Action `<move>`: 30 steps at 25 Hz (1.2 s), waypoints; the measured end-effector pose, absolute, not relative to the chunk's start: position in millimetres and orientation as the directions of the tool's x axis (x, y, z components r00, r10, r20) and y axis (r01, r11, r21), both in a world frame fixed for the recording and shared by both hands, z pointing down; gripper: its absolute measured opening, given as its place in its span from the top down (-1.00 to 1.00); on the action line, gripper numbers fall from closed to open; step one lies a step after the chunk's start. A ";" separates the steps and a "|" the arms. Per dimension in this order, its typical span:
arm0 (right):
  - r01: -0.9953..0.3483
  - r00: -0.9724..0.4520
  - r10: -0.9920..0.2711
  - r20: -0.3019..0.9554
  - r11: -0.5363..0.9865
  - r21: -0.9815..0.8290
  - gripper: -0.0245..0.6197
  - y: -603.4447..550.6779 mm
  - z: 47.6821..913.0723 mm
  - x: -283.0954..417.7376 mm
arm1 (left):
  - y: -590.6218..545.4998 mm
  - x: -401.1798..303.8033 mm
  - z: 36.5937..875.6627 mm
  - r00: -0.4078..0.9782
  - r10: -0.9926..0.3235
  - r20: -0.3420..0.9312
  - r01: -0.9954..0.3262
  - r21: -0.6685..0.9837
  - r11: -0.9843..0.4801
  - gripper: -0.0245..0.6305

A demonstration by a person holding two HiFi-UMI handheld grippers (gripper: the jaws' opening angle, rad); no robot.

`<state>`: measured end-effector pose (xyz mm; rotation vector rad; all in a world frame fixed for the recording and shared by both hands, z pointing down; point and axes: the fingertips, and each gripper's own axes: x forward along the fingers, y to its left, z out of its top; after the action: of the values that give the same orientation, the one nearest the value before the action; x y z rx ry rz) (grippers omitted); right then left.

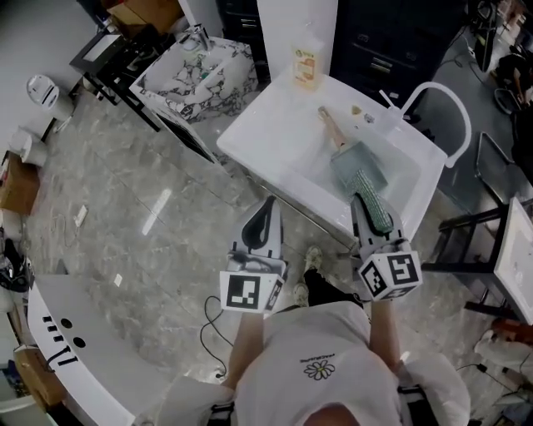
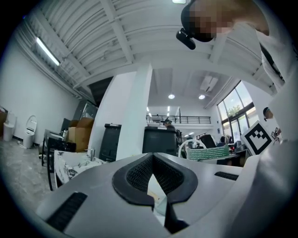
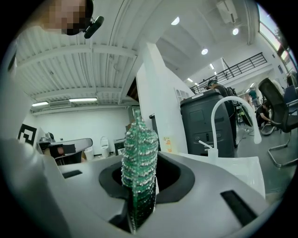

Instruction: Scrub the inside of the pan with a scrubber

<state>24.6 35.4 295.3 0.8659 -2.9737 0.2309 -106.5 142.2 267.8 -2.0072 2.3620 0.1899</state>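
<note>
While our left gripper's (image 2: 156,197) fingers sit together, empty, short of the sink (image 1: 266,125), the right gripper's (image 3: 139,202) clamp the soft, springy scrubber (image 3: 138,153) low down. Inside the sink lies the pan (image 1: 360,170), stiff, likely slippery; its wooden handle (image 1: 331,126) offers our steadying hold.

White sink (image 1: 250,137) mid-frame on a grey marbled floor (image 1: 125,208). White arched faucet (image 1: 435,84) at the sink's back right corner. Soap bottle (image 1: 306,62) on the sink's far rim. White pillar (image 1: 296,21) just behind the sink. Marble-patterned basin (image 1: 200,75) near the sink's left side. Cardboard box (image 1: 17,187) far left of the sink. Black chair frame (image 1: 491,166) right of the sink.
</note>
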 end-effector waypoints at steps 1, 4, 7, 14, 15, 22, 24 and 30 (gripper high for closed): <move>-0.533 -0.846 -0.528 0.074 0.836 -0.132 0.73 25.8 295.2 18.9 | 131.7 -111.0 267.7 -0.159 -0.982 -0.106 -0.986 0.065 0.153 0.88; -0.515 -0.857 -0.511 0.065 0.848 -0.124 0.73 -4.7 291.7 1.3 | 94.5 -127.9 265.4 -0.146 -0.983 -0.114 -0.989 0.054 0.140 0.88; -0.519 -0.855 -0.515 0.062 0.847 -0.116 0.73 -37.6 289.5 -9.8 | 53.4 -145.0 261.3 -0.130 -0.983 -0.128 -0.991 0.046 0.125 0.88; -0.536 -0.841 -0.539 0.042 0.822 -0.192 0.73 -102.6 290.0 -25.9 | -17.2 -165.9 246.3 -0.082 -0.983 -0.163 -0.995 0.069 0.071 0.88; -0.537 -0.840 -0.540 0.040 0.821 -0.191 0.73 -107.6 288.8 -30.1 | -23.4 -167.5 245.5 -0.071 -0.984 -0.162 -0.996 0.063 0.061 0.88; -0.592 -0.794 -0.607 0.026 0.763 -0.257 0.73 -142.1 291.4 -54.3 | -74.9 -192.3 250.4 0.034 -0.992 -0.122 -0.999 0.003 -0.035 0.88; -0.616 -0.771 -0.637 0.016 0.738 -0.275 0.73 -149.6 288.6 -60.5 | -90.1 -202.7 246.6 0.061 -0.992 -0.113 -0.998 -0.004 -0.061 0.88; -0.670 -0.715 -0.699 -0.008 0.688 -0.280 0.73 -169.8 282.0 -64.2 | -125.6 -212.6 248.1 0.138 -0.986 -0.094 -0.990 -0.004 -0.138 0.88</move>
<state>-64.2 -169.8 282.0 1.2166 -2.9900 0.4215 -212.6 -125.6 248.1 -2.3204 2.0186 0.1053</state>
